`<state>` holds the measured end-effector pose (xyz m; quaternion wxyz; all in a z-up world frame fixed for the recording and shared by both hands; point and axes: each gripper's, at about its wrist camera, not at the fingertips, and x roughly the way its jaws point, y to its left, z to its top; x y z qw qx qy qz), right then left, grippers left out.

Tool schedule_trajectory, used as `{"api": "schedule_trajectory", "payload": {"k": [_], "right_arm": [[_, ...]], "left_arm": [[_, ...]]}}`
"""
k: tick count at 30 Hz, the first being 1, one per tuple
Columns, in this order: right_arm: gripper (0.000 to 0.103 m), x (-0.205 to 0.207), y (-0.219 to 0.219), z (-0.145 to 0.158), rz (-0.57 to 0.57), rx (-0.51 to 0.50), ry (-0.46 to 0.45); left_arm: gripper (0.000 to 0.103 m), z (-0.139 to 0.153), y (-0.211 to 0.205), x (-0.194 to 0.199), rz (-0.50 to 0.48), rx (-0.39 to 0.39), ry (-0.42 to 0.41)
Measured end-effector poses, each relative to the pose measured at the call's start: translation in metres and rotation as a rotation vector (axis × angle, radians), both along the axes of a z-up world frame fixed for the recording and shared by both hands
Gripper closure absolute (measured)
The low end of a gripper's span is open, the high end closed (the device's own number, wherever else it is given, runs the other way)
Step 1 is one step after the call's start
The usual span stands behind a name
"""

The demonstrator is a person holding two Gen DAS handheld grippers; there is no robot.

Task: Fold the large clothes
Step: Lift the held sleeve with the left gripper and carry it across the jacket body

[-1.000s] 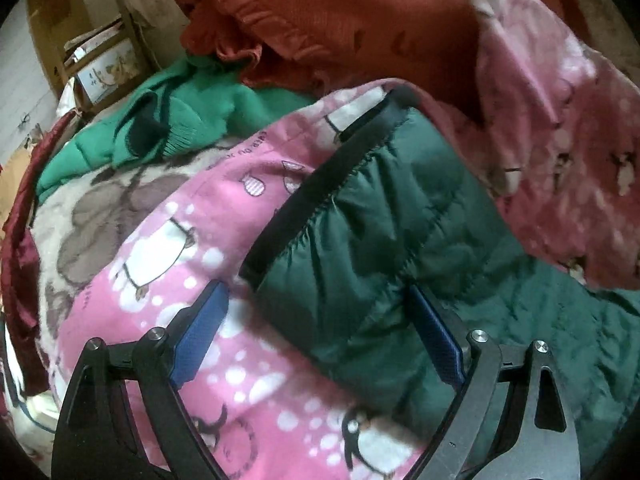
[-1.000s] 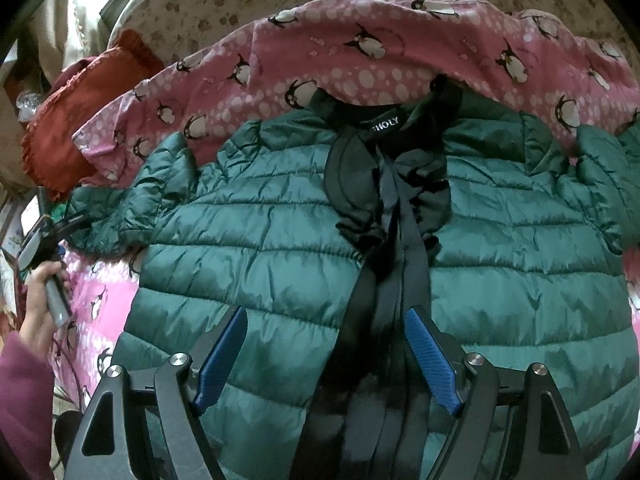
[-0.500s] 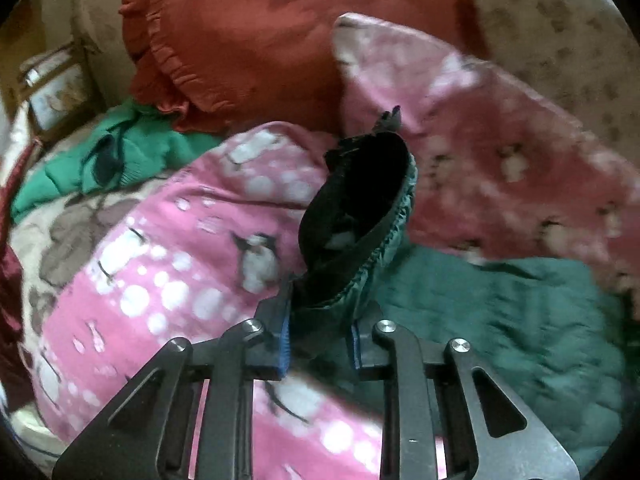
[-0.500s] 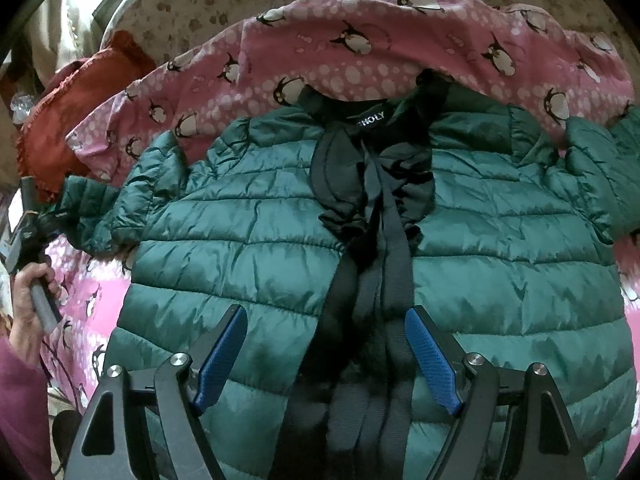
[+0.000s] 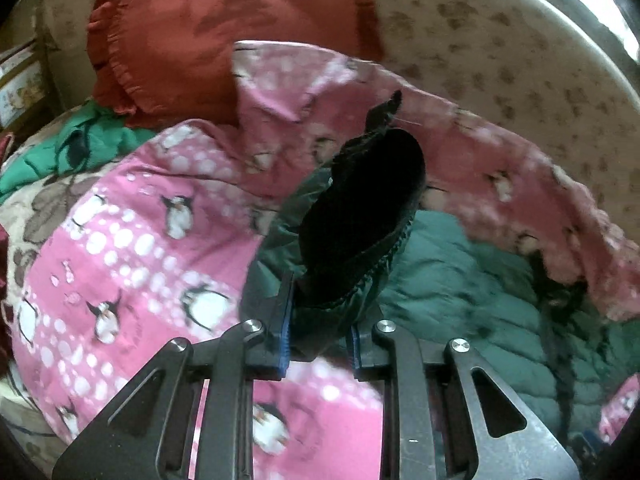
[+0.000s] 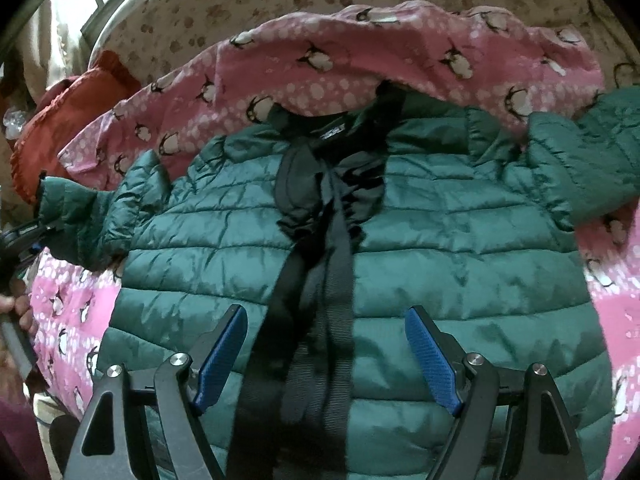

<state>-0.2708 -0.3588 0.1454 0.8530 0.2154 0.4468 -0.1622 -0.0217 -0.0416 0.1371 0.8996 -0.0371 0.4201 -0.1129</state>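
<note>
A dark green quilted jacket (image 6: 440,248) lies spread flat, front up, on a pink penguin-print blanket (image 6: 360,64). A black ribbon tie (image 6: 320,264) runs down its middle from the collar. My left gripper (image 5: 318,320) is shut on the cuff of the jacket's left sleeve (image 5: 360,220), lifted off the blanket with its black lining showing. That sleeve (image 6: 76,216) shows raised at the far left of the right wrist view, beside a person's hand (image 6: 16,308). My right gripper (image 6: 326,356) hovers open over the jacket's lower front, with nothing between its fingers.
A rust-red frilled cushion (image 5: 224,36) lies behind the blanket at the left, with a green knit garment (image 5: 60,152) beside it. A beige flower-print cover (image 5: 500,64) stretches behind. The jacket's right sleeve (image 6: 592,160) is stretched out to the right.
My left gripper closed on the sleeve cuff and lifted it up and toward the jacket's body. My right gripper drifted slightly over the jacket front and stayed open.
</note>
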Motion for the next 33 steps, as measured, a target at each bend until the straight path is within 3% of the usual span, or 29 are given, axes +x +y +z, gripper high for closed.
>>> {"api": "schedule_trajectory", "payload": {"k": [9,19,33], "right_arm": [[0.024,-0.007,-0.021,-0.011,-0.028,-0.045,0.046],[0.024,-0.023,-0.031,-0.01,-0.043,-0.014,0.029],[0.024,-0.04,-0.051,-0.005,-0.076,-0.057,0.029]], "left_arm": [[0.082,0.025,-0.053,-0.043,-0.139,-0.066,-0.004],[0.082,0.034,-0.119,-0.081,-0.269,-0.063,0.002],[0.082,0.031,-0.187,-0.108,-0.373,-0.055,0.029]]}}
